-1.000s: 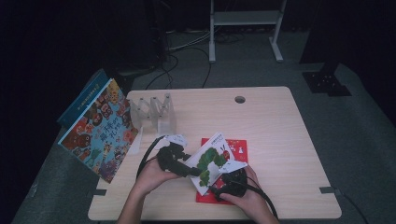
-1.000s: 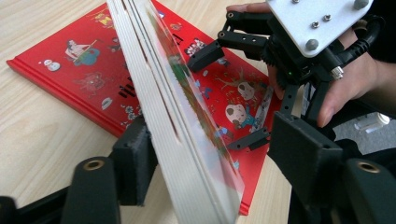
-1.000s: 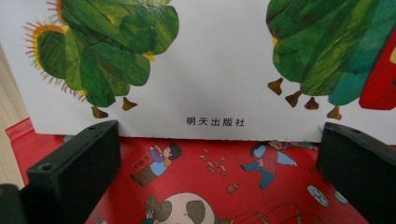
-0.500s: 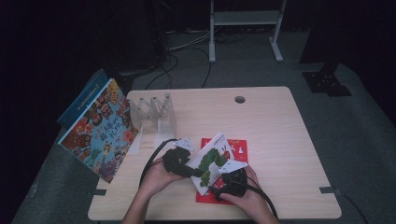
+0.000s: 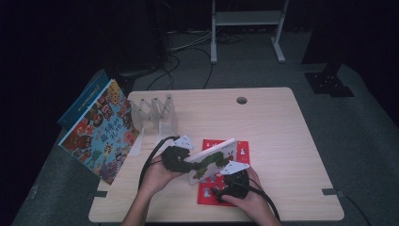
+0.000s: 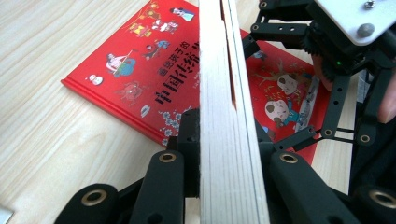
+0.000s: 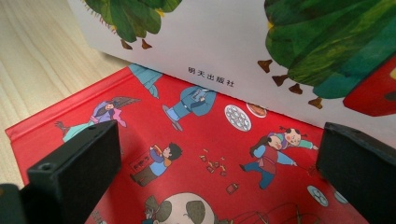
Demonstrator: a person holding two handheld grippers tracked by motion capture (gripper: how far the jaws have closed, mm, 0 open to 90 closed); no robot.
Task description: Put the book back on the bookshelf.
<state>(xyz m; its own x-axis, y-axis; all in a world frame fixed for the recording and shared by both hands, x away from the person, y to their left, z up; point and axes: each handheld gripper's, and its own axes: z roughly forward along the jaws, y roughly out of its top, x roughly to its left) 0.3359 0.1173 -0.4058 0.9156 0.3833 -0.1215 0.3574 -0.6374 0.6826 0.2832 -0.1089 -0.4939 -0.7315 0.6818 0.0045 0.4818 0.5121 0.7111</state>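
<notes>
A thick white picture book (image 5: 211, 160) with a green caterpillar on its cover is held tilted above a red picture book (image 5: 240, 147) that lies flat on the table. My left gripper (image 5: 181, 159) grips the white book's left end. Its jaws have just been closing, and in the left gripper view the pads press both covers of the book (image 6: 226, 93). My right gripper (image 5: 225, 179) is by the book's lower right, over the red book (image 7: 201, 140). Its fingers (image 7: 79, 158) stand wide apart with nothing between them, the white book (image 7: 224, 42) just beyond.
A large colourful book (image 5: 101, 134) leans at the wooden table's (image 5: 282, 136) left edge. A clear zigzag rack (image 5: 155, 113) stands at the back left. A cable hole (image 5: 242, 100) is at the back centre. White frame legs (image 5: 214, 33) stand on the floor behind.
The left gripper's jaws have narrowed onto the white book's left end. Both hands and both books stay where they were.
</notes>
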